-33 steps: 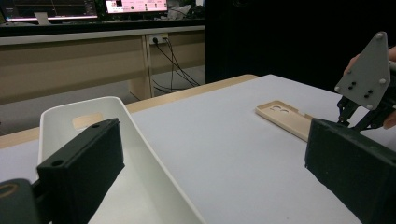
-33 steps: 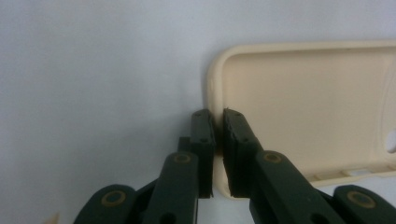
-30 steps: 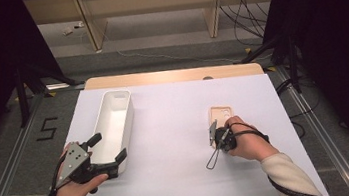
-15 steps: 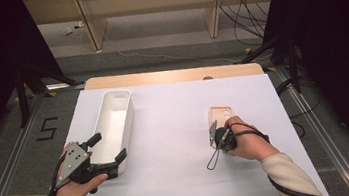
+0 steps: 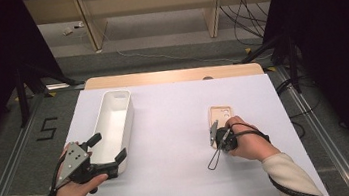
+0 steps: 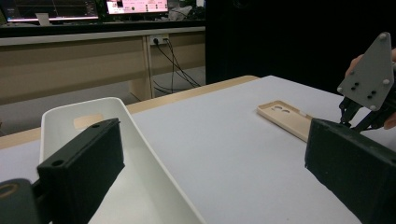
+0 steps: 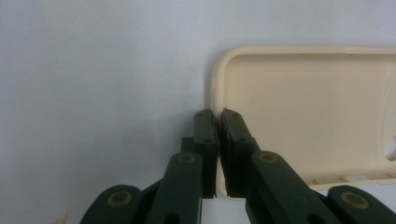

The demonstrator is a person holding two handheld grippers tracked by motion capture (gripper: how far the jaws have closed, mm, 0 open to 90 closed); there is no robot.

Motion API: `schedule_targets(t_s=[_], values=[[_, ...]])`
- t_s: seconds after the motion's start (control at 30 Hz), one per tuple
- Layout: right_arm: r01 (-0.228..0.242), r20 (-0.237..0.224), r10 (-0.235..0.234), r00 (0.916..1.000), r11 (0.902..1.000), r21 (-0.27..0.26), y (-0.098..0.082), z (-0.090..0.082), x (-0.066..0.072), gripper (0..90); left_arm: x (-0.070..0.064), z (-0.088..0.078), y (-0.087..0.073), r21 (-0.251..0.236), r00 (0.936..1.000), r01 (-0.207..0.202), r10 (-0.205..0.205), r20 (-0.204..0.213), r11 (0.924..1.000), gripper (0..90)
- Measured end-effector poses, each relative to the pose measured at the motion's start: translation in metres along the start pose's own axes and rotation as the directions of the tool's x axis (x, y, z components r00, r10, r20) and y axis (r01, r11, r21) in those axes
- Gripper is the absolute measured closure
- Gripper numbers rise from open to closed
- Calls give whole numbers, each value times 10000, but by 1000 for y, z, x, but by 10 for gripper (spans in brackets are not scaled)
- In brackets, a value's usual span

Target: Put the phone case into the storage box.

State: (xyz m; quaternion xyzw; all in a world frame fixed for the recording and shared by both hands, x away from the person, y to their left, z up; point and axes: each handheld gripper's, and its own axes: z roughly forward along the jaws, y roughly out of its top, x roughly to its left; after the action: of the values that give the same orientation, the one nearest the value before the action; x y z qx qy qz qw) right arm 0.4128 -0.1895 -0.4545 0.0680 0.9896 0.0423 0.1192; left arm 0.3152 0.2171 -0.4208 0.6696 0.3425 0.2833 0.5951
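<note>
- Flat on the white table (image 5: 176,128), right side: beige phone case (image 7: 308,112), open face up.
- Right gripper (image 7: 217,116): jaws nearly together, pinching the case's side wall.
- Left gripper (image 5: 108,151): jaws wide, empty, straddling the white tray (image 5: 112,120)'s near end.

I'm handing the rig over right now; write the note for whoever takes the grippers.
Right gripper: shut on the beige phone case's near edge wall; case lies flat on the white table.
Left gripper: open, holding nothing, at the near end of the white bin.
Done: case gripped.
Left: lift it; probably carry it to the bin, which looks empty.
</note>
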Motion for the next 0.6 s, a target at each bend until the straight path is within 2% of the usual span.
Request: schedule_targets(t_s=[0.23, 0.6], values=[[-9, 34, 9, 10000, 10000, -9, -1, -1, 0, 870, 1, 0, 0, 6, 10000, 5, -5, 7, 10000, 42], [-122, 200, 129, 9997, 9993, -361, -5, -10, -1, 875, 1, 0, 0, 4, 10000, -28, 28, -17, 10000, 43]])
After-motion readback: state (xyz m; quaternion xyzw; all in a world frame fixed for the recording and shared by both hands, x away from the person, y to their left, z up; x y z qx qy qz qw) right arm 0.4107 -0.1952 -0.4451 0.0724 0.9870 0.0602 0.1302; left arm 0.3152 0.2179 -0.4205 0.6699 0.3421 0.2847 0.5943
